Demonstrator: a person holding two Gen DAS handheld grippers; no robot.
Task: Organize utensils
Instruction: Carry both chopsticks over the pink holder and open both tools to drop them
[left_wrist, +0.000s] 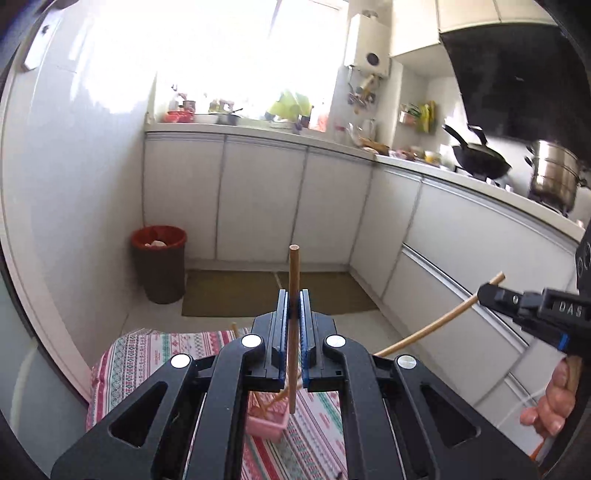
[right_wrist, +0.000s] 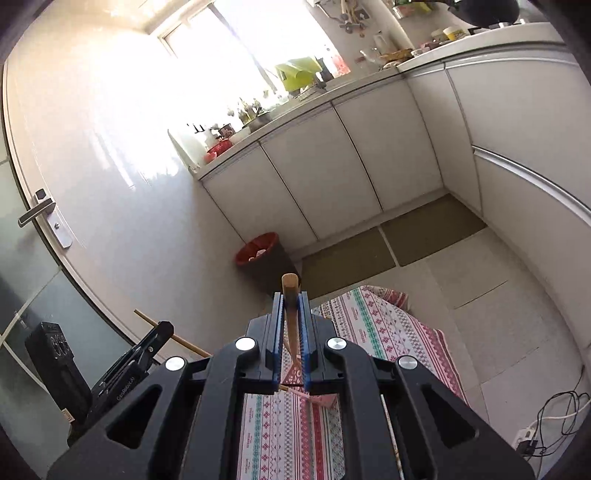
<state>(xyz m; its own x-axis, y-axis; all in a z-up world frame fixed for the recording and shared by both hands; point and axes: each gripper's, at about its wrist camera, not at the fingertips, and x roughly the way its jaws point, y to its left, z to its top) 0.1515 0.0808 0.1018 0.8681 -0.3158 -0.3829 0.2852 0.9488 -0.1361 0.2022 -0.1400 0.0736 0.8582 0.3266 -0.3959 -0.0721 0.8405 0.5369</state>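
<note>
A thin, round, reddish-brown chopstick (left_wrist: 294, 325) stands nearly upright between the blue pads of the left gripper (left_wrist: 294, 306), which is clamped on it. Its flat-cut top rises above the fingertips and its lower end hangs over a pink basket (left_wrist: 266, 421). The basket sits on the worktop (left_wrist: 155, 354), which is covered with a cloth patterned in pink, red and teal stripes. A few more wooden sticks lean out of the basket.

A second chopstick (right_wrist: 291, 314), paler and tan, is pinched in the right gripper (right_wrist: 291, 310), its rounded end poking just past the fingertips. In the left wrist view this stick (left_wrist: 428, 328) slants down toward the worktop from the right gripper (left_wrist: 487, 295) at the right edge, well apart from the first stick. A hand (left_wrist: 554, 402) shows below that gripper.

In the right wrist view the left gripper (right_wrist: 162, 328) appears at lower left with its stick (right_wrist: 173, 336) crossing it at a slant.

Beyond the worktop is a tiled floor with olive mats (left_wrist: 266, 291), a red-rimmed bin (left_wrist: 159, 262) by the wall, and white cabinets (left_wrist: 258, 199) carrying a black wok (left_wrist: 480, 158) and a steel pot (left_wrist: 554, 177).
</note>
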